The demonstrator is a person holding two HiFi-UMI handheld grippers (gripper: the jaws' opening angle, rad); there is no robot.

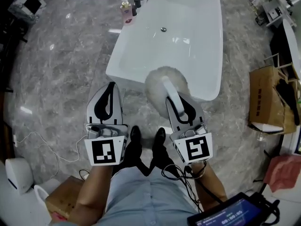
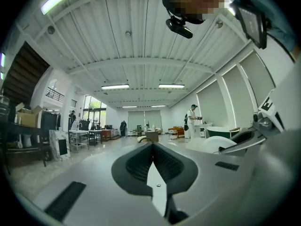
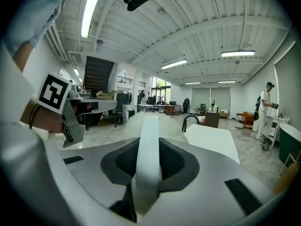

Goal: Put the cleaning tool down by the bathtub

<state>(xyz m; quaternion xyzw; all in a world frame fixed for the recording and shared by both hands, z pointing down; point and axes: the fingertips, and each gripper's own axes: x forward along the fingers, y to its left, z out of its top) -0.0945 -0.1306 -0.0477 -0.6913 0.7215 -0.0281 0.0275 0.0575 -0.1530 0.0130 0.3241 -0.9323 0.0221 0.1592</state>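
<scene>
right gripper (image 1: 178,102): pinching the white handle (image 3: 149,135) of the tool; handle running straight out between the pads, in line with the jaws.

tool (image 1: 163,81): fluffy white head at the far end of the handle, just beyond the gripper's tips, overlapping the near rim of the tub as seen from above. Resting on the rim or hanging clear of it: not to be told.

left gripper (image 1: 111,89): beside the right gripper and apart from it, pointing the same way. Pads pressed together at the tips, nothing between them.

tub (image 1: 115,65): white, ahead of both grippers, its near end just beyond the right gripper and the left gripper's tips short of its near left corner.

drain (image 1: 163,29): in the tub's bottom, farther ahead of the tool's head.

spout (image 3: 190,122): dark, curved, at the tub's far end, ahead and right of the handle.

bottles (image 1: 138,1): dark row on the tub's far left corner, one clear pump bottle alongside; well ahead of the left gripper.

floor (image 1: 56,60): grey marble, under and around all items.

shoes (image 1: 134,134): black pair, behind and between the grippers.

box (image 1: 264,95): open cardboard, well off to the right of the right gripper.

cable (image 1: 44,147): white, on the floor left of the left gripper.
</scene>
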